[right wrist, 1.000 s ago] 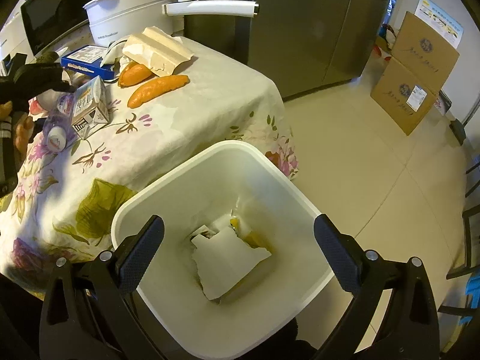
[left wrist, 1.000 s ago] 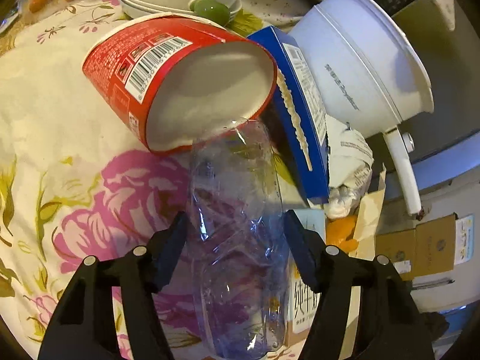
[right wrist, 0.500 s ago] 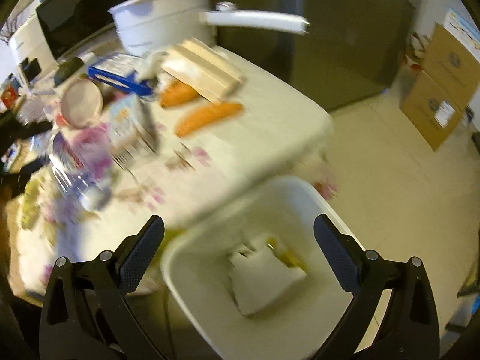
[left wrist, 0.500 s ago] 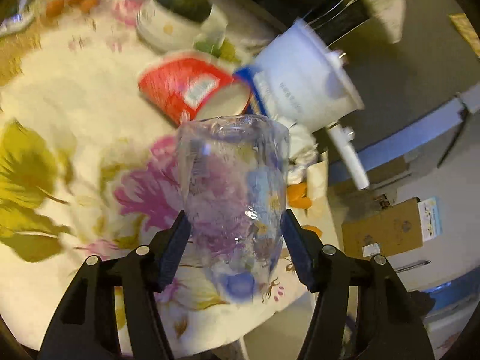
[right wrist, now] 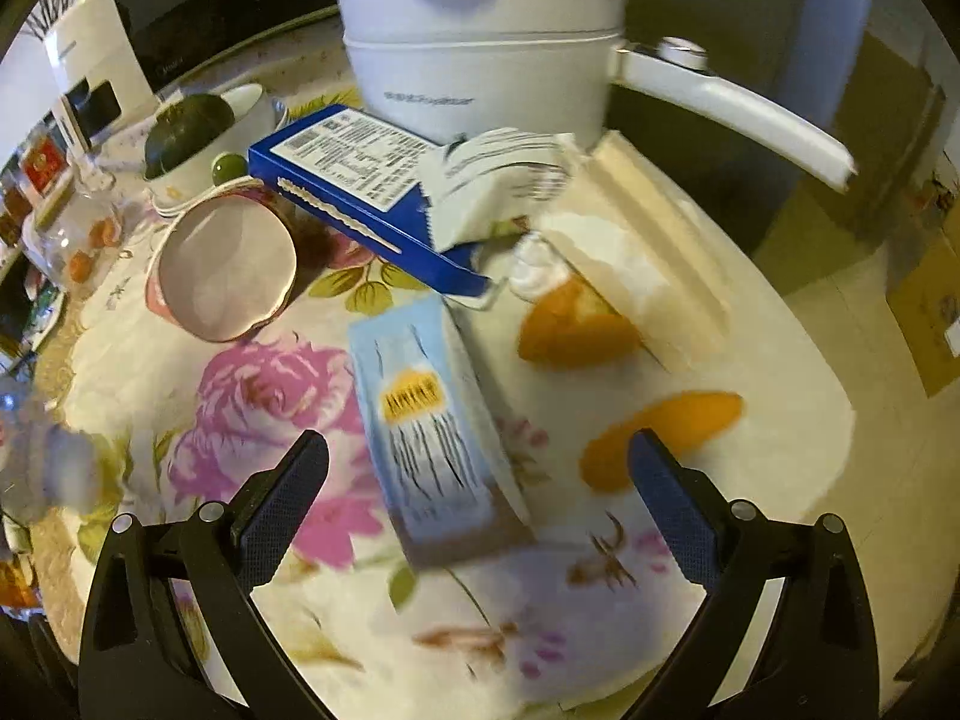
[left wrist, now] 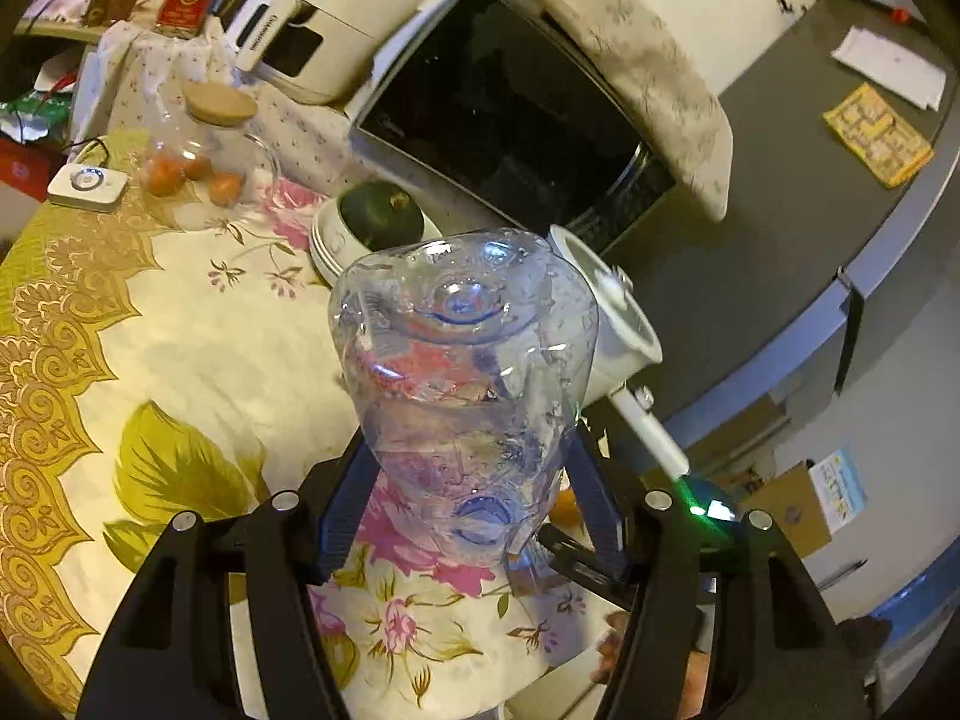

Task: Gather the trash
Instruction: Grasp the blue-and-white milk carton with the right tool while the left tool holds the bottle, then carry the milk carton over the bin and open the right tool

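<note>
Gripping a crumpled clear plastic bottle [left wrist: 468, 396] base-up above the floral-cloth tabletop [left wrist: 198, 348], the left tongs [left wrist: 474, 510] are clenched on it; the right tongs [right wrist: 477, 480] hang spread over a light-blue carton [right wrist: 432, 426] lying on that tabletop

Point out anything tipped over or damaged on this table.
The red paper cup lies on its side, open mouth facing the camera, rim dented. The light blue carton lies flat beside it. The clear plastic bottle, clamped in the left gripper, looks crumpled.
</note>
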The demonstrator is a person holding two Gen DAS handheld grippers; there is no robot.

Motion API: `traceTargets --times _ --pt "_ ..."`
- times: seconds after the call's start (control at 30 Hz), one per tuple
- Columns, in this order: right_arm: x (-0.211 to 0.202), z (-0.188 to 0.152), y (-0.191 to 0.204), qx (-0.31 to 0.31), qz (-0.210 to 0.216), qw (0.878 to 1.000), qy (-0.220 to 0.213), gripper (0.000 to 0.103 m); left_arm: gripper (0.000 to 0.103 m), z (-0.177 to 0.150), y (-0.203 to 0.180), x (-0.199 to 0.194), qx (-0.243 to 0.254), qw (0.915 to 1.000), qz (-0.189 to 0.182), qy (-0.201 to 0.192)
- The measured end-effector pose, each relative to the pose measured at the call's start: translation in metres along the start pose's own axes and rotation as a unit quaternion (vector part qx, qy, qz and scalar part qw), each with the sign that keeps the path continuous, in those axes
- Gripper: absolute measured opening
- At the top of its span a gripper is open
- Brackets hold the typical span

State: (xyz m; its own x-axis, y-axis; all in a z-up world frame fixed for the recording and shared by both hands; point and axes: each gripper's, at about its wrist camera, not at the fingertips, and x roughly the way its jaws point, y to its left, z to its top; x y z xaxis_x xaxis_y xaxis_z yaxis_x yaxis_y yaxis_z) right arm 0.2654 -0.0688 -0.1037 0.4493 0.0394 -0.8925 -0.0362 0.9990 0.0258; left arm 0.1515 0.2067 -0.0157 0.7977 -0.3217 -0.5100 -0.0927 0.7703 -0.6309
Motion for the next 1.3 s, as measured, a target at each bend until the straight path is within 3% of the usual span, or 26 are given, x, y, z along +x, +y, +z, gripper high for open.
traceTargets --times 0.17,0.5,0.63,0.77,1.3 --pt "0.023 0.009 0.018 -0.027 -0.017 0.999 0.018 0.096 0.061 0.007 0.01 -0.007 -0.015 0.9999 0.001 -0.007" --pt "0.049 0.015 0.025 -0.019 -0.011 0.999 0.032 0.094 0.062 0.01 0.017 -0.009 -0.022 0.9997 0.001 -0.008" --pt "0.057 0.013 0.028 -0.023 -0.005 0.999 0.044 0.061 0.062 0.009 0.016 -0.01 -0.02 0.9998 0.001 -0.008" --pt "0.054 0.011 0.029 -0.024 -0.001 0.999 0.03 0.056 0.062 0.009 0.015 -0.009 -0.02 0.9998 0.001 -0.007" --pt "-0.049 0.008 0.016 -0.013 0.011 0.997 -0.079 0.056 0.062 0.003 -0.001 -0.007 -0.004 0.9997 -0.019 -0.012"
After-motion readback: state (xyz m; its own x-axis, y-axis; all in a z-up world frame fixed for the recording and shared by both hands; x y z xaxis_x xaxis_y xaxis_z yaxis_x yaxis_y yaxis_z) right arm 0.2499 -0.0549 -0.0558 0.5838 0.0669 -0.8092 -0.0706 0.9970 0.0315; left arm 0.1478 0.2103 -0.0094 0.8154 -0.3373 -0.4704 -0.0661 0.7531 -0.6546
